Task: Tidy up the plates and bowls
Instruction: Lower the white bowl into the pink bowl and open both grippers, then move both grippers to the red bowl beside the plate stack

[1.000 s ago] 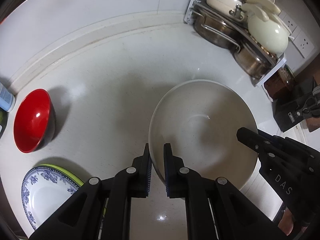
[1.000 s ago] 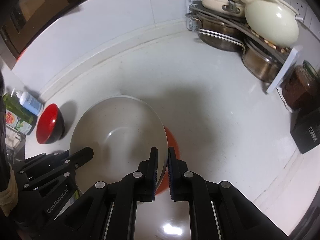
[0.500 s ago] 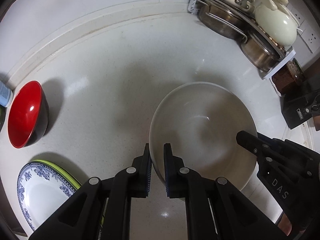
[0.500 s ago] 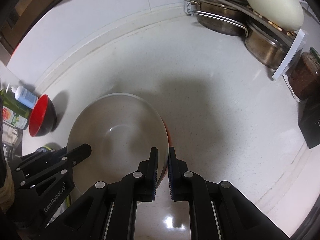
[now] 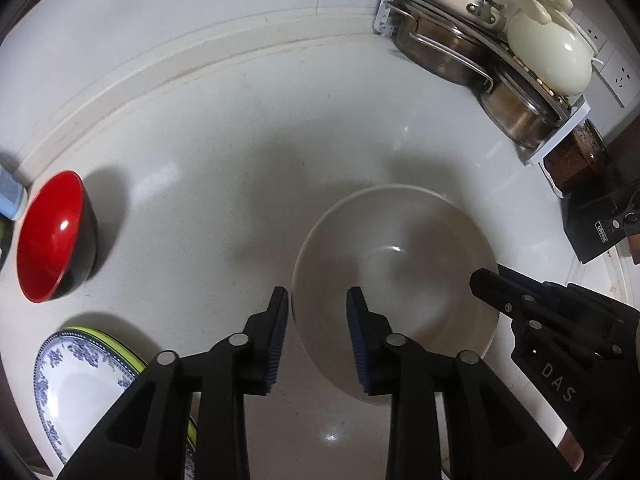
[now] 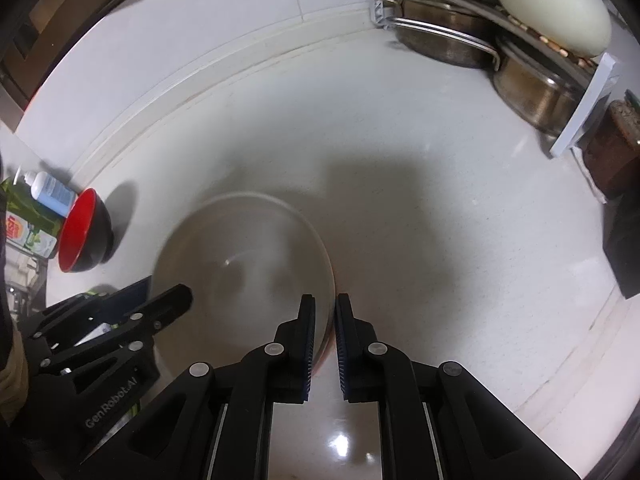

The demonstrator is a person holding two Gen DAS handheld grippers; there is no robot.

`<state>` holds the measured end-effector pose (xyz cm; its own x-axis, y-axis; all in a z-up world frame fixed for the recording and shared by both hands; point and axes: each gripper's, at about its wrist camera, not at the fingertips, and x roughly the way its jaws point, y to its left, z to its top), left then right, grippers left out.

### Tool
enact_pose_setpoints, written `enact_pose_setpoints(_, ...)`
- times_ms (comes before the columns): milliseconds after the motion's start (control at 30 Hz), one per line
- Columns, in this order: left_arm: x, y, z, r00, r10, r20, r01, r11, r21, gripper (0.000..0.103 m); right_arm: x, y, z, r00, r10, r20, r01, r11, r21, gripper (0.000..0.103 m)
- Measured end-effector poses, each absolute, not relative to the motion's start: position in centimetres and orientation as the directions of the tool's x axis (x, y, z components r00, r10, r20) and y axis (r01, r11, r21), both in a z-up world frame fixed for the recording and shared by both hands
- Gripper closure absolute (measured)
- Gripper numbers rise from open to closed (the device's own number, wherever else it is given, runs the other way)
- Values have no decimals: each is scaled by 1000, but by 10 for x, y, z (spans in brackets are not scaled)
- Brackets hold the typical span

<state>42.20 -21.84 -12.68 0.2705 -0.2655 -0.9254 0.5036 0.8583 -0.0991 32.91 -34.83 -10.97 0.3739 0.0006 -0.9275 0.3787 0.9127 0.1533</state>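
Note:
A large white bowl (image 5: pixel 400 280) rests low over the white counter (image 5: pixel 240 160), blurred in the right wrist view (image 6: pixel 240 260). My left gripper (image 5: pixel 318 320) straddles the bowl's left rim. Its jaws are opening and the blue pads stand clear of the rim. My right gripper (image 6: pixel 323 320) is shut on the bowl's right rim. A thin orange-red sliver (image 6: pixel 326 356) shows under that rim. A red bowl with a black outside (image 5: pixel 48 240) lies tilted at the far left. A blue-patterned plate (image 5: pixel 76 380) lies on a green plate (image 5: pixel 120 348) at the lower left.
A rack of steel pots (image 5: pixel 460 52) with a cream lidded pot (image 5: pixel 548 56) fills the back right corner. A dark jar (image 5: pixel 580 156) and a black box (image 5: pixel 592 224) stand at the right. Bottles (image 6: pixel 50 192) stand behind the red bowl at the left.
The left gripper's jaws have parted and let go of the bowl's left rim. The bowl has sunk, hiding most of the orange thing beneath it. The right grip is unchanged.

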Motion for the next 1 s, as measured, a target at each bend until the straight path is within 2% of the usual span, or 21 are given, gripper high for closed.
enact_pose_setpoints(100, 421, -216, -122, 288, -270, -919, 498, 862, -97, 55, 328, -348, -105, 388, 3, -922, 376, 912, 162, 86)
enact_pose_setpoints(133, 422, -215, -120, 302, -266, -915, 493, 865, -89, 54, 328, -347, -102, 392, -7, -920, 380, 912, 155, 76)
enact_pose_setpoints(200, 423, -211, -116, 324, -257, -910, 484, 872, -74, 48, 327, -346, -96, 408, -29, -912, 386, 911, 144, 66)
enact_pose_setpoints(600, 433, -162, -87, 401, -241, -884, 396, 916, -70, 42, 333, -317, -63, 464, -69, -883, 337, 936, 103, 66)
enact_pose_setpoints(767, 437, -131, -67, 460, -204, -864, 357, 933, -30, 42, 344, -291, -53, 490, -47, -871, 290, 950, 112, 66)
enact_pose_setpoints(1000, 443, -85, -47, 495, -200, -846, 309, 950, -44, 42, 360, -254, -42, 522, -5, -853, 221, 967, 129, 66)
